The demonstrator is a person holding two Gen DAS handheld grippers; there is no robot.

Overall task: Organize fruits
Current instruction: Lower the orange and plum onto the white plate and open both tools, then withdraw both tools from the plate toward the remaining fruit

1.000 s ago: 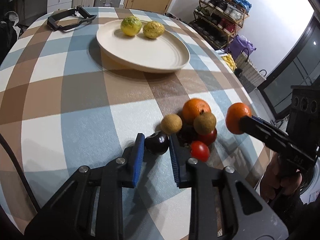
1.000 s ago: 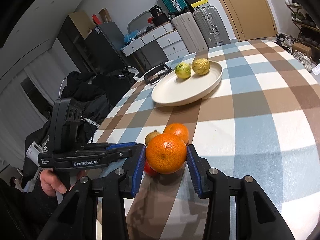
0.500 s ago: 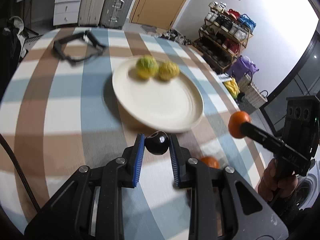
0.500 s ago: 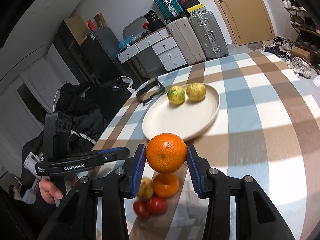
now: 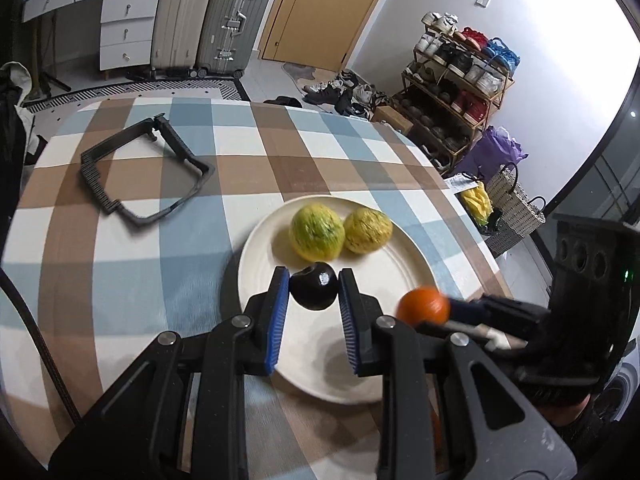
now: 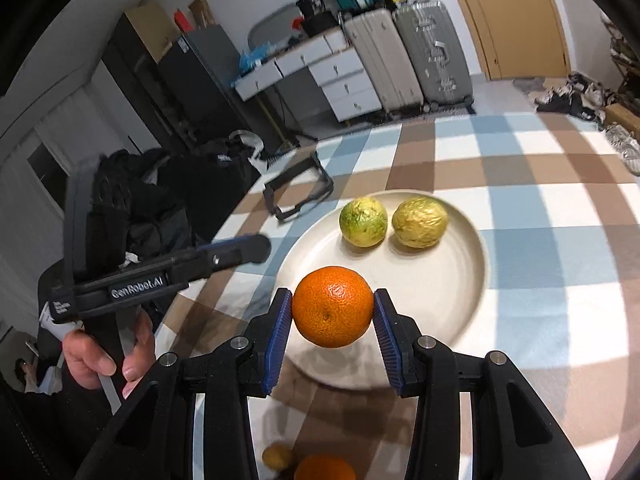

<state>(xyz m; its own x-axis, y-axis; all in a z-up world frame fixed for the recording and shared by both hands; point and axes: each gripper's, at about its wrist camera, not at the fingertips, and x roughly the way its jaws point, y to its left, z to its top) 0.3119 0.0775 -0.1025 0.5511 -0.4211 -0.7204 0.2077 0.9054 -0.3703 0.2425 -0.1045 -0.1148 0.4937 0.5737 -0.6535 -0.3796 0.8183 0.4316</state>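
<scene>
We are holding two tongs over the table [image 5: 120,264], which is wearing a cloth of blue, brown and white squares. Our left tongs [image 5: 313,300] are squeezing a small dark fruit [image 5: 313,291], shiny and almost black, and it is hanging just over the near side of the cream plate [image 5: 404,276]. Our right tongs [image 6: 333,312] are squeezing a big orange [image 6: 333,306], and it too is hanging over the near side of the plate, not touching it. In the left view the orange is showing at about 4 o'clock from the dark fruit, a bit blurry, with the right tongs reaching in from the right edge. Two yellow-green fruits are sitting on the far part of the plate, side by side and touching: the greener one [image 5: 317,233] at 11 o'clock on the plate and the yellower one [image 5: 368,231] at 1 o'clock. A black frame [image 5: 144,170] is lying on the table at about 10 o'clock from the plate, well apart from it. In the right view, at 6 o'clock near the bottom edge, a second orange [image 6: 324,468] and a small brownish fruit [image 6: 277,456] are lying on the table. A hand [image 6: 106,350] is gripping the handle of the left tongs at 9 o'clock in that view.
</scene>
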